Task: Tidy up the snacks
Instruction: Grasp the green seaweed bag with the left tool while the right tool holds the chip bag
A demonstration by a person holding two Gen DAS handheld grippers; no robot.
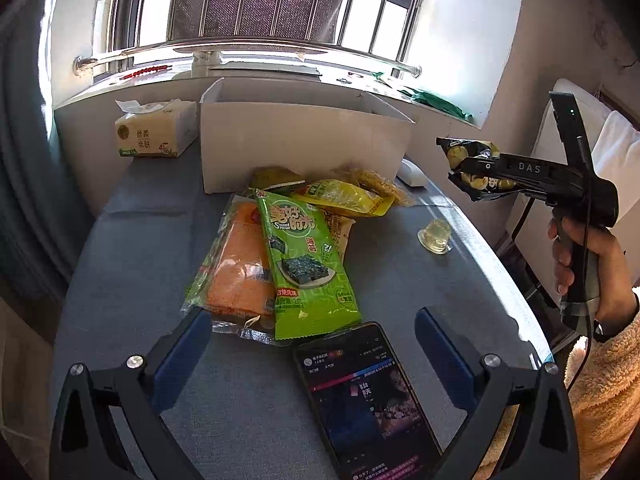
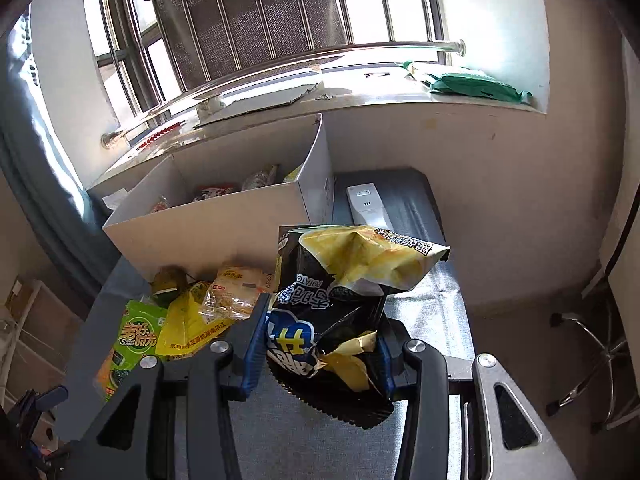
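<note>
Black chip bag (image 2: 336,320) pinched between right tongs (image 2: 320,352); left tongs (image 1: 312,344) wide apart, empty.

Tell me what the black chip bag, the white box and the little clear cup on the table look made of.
Chip bag: thin glossy plastic film, crinkled and creased where the right gripper squeezes it.
White box: matte cardboard or paperboard, with flat folded walls and sharp edges.
Clear cup: see-through yellowish plastic, likely a jelly cup; its contents cannot be confirmed.

The snack pile (image 1: 288,236) and phone (image 1: 368,400) crowd the table's (image 1: 120,280) middle; its left strip lies bare.
</note>
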